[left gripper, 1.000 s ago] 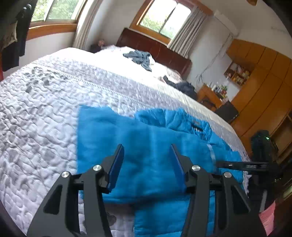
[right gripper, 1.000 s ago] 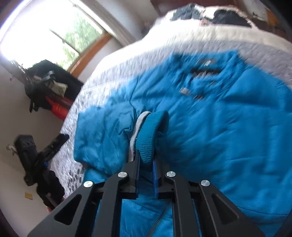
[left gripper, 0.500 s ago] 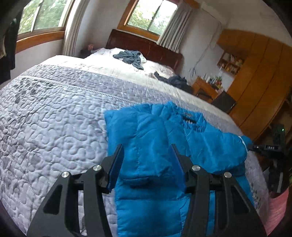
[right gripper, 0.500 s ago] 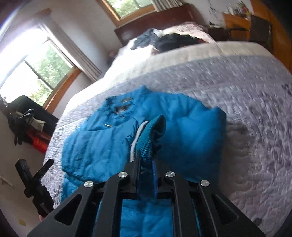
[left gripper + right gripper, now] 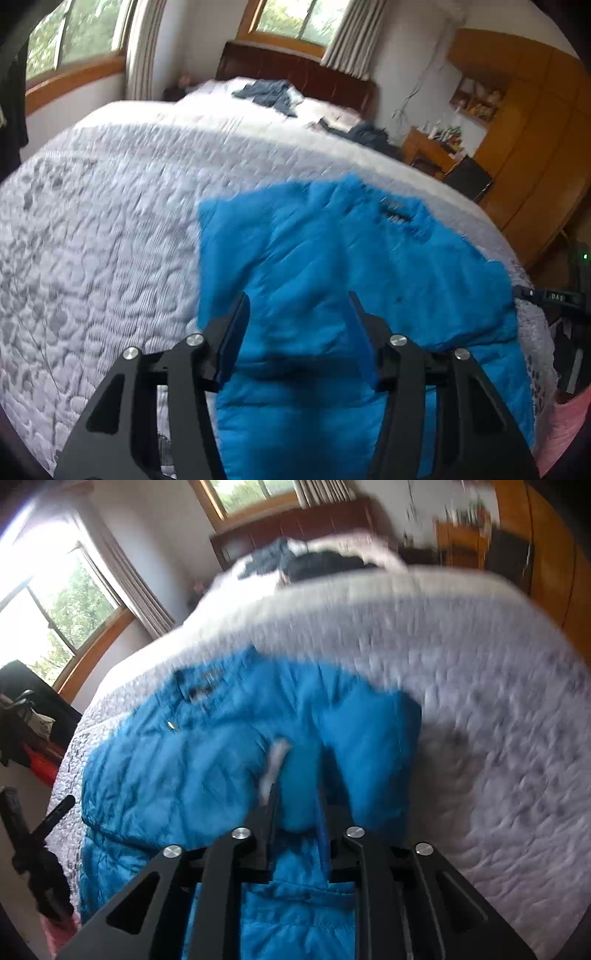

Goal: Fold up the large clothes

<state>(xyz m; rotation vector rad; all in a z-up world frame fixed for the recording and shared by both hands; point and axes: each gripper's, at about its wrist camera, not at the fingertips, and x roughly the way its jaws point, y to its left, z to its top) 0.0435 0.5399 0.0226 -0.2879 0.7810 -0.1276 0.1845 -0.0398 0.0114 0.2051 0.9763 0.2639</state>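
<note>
Sleeve now folded across blue jacket [image 5: 332, 266] | grey quilted bed [image 5: 92, 229] | left tongs [image 5: 297, 314] wide | right tongs [image 5: 295, 794] gripping cuff [image 5: 301, 775]

Puffy blue cloth jacket [image 5: 332, 266] on rough quilted bedspread [image 5: 103, 229]; matt black tongs [image 5: 297, 314].

the jacket [image 5: 332, 266] ahead of the black left gripper [image 5: 297, 314] is bright blue. between the black fingers of the right gripper [image 5: 295, 805], the cuff [image 5: 301, 775] is teal with a white lining. the quilt [image 5: 103, 229] around is pale grey with a darker pebble pattern.
</note>
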